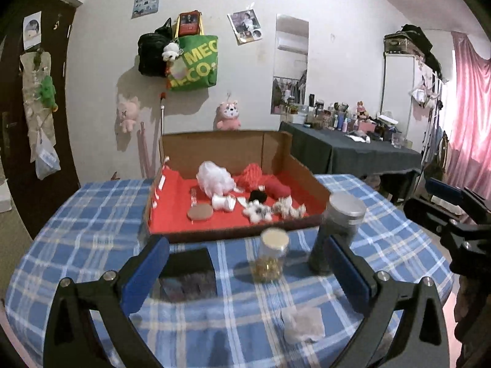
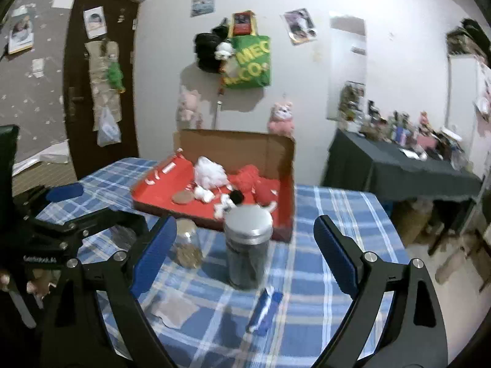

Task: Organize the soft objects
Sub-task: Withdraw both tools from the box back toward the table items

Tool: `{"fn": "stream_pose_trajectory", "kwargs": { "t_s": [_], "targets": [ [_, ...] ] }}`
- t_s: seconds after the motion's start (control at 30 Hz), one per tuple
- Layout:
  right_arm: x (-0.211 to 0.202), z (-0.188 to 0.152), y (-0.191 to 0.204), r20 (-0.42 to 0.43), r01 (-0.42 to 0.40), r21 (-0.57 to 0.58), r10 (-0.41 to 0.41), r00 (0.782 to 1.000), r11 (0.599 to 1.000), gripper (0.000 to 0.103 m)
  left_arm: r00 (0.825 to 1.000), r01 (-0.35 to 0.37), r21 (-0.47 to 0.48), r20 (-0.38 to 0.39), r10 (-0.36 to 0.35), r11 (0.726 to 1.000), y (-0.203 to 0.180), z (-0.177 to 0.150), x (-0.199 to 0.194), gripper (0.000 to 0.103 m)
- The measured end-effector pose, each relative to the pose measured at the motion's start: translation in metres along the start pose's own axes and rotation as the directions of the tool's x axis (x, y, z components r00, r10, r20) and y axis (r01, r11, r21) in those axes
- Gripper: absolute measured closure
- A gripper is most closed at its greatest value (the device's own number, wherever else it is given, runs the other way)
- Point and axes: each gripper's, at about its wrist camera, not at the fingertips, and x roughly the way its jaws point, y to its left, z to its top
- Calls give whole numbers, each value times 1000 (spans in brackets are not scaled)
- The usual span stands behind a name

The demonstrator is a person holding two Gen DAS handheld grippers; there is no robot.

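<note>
Both hand-held grippers, left [image 1: 248,263] and right [image 2: 245,245], stand apart and empty; approach the crumpled white wad [image 1: 302,325] low, closing gently for transfer to the cardboard box [image 1: 221,144].

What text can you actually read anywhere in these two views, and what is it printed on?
"MEC" over "ECO": yellow letters, partly cut off, on the green tote bag hanging on the wall.
Posters and photos on the wall: print too small to read.
Small white lettering on the left gripper's body, right wrist view: too blurred to read.
Jars and box: no text visible.
</note>
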Motion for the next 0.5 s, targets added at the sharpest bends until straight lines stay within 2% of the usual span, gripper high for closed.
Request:
{"fn": "stream_pose_trajectory", "kwargs": {
  "t_s": [0.27,0.5],
  "targets": [
    [22,-46,-10,-88,61,55,-56,995,997,11,996,13,-22,-91,-15,1000,-10,-38,24,0],
    [48,-75,-27,-184,57,134,-32,982,989,11,984,21,-31,-179,-26,999,-18,-65,46,0]
  ]
}}
